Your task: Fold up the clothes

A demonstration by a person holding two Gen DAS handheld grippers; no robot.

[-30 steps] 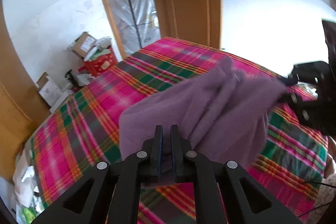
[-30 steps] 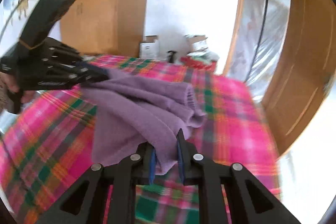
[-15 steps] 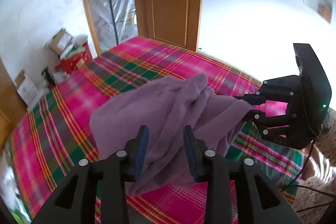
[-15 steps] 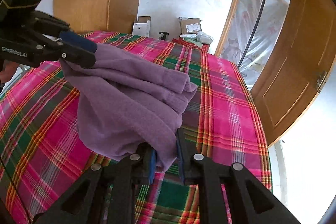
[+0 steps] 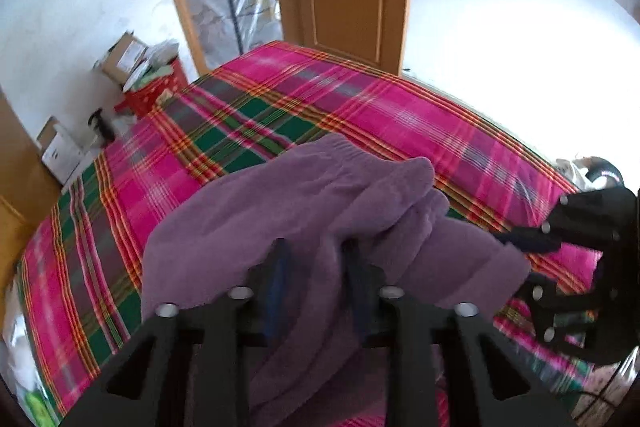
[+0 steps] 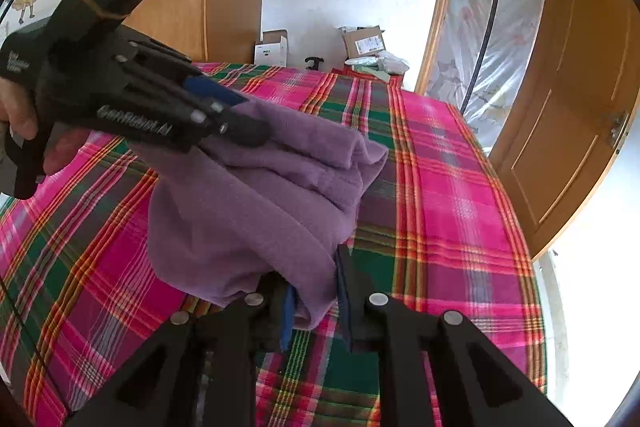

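1. You hold a purple garment (image 5: pixel 280 211), soft and fleece-like, bunched in thick folds over a bed covered in a pink, green and orange plaid cover (image 5: pixel 360 115).
2. In the left wrist view, your left gripper (image 5: pixel 316 267) sits at 6 o'clock. Its two black fingers (image 5: pixel 276 275) stand spread apart, with purple cloth lying between them and spilling down over the frame. They are not pressing the cloth.
3. In the same view, your right gripper (image 5: pixel 528 243) enters from 3 o'clock, its blue-padded tip touching the garment's right end.
4. In the right wrist view, your right gripper (image 6: pixel 316 283) sits at 6 o'clock. A thick fold of the garment (image 6: pixel 256 215) fills the gap between its fingers, and the blue pads bear on the cloth on both sides, so it is pinching the garment.
5. In that view, your left gripper (image 6: pixel 236 115) reaches in from 10 o'clock, its tips at the garment's far upper edge. A hand (image 6: pixel 24 115) grips its handle at 9 o'clock.
6. The cloth hangs from the two grippers in a drooping mass, its lower folds close above the bed cover. You cannot tell whether they touch it.
7. Beyond the bed, cardboard boxes (image 6: pixel 362 41) sit on the floor at 12 o'clock in the right wrist view, and a wooden door (image 6: pixel 568 107) stands at 3 o'clock.
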